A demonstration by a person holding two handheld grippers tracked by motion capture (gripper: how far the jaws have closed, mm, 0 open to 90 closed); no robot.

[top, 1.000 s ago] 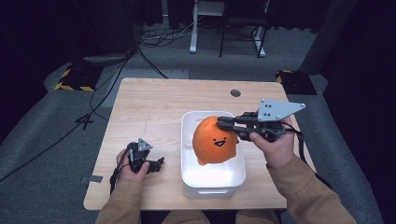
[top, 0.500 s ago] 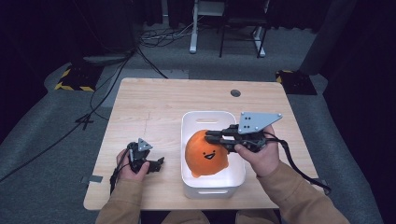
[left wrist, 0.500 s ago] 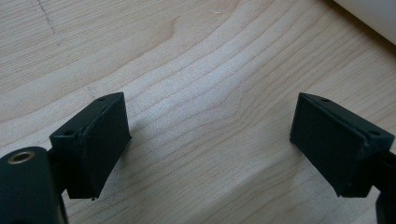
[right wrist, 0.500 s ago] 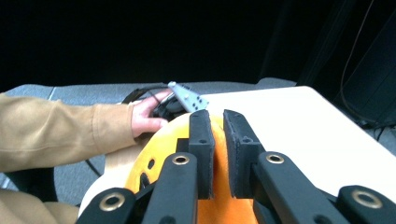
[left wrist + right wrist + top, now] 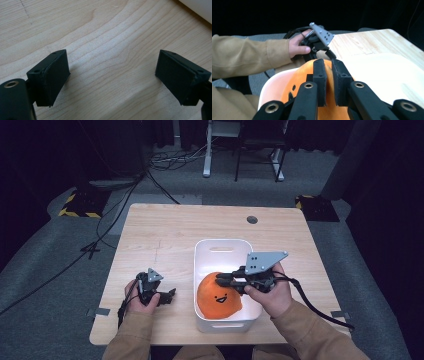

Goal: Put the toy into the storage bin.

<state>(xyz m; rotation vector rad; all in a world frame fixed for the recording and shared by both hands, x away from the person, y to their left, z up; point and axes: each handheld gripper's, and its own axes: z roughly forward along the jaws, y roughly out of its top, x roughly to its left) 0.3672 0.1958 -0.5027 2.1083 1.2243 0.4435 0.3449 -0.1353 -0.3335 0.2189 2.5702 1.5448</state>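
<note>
Bright overhead light on the pale table [image 5: 165, 240], dark surroundings, soft focus, blurred near jaws.

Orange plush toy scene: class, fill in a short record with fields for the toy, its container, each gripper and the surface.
toy: orange plush toy with a smiling face
container: white bin; the toy sits in its near end
right gripper: jaws pinched on the top of the toy
left gripper: jaws open, nothing between them, over bare wood
surface: wooden table
</note>
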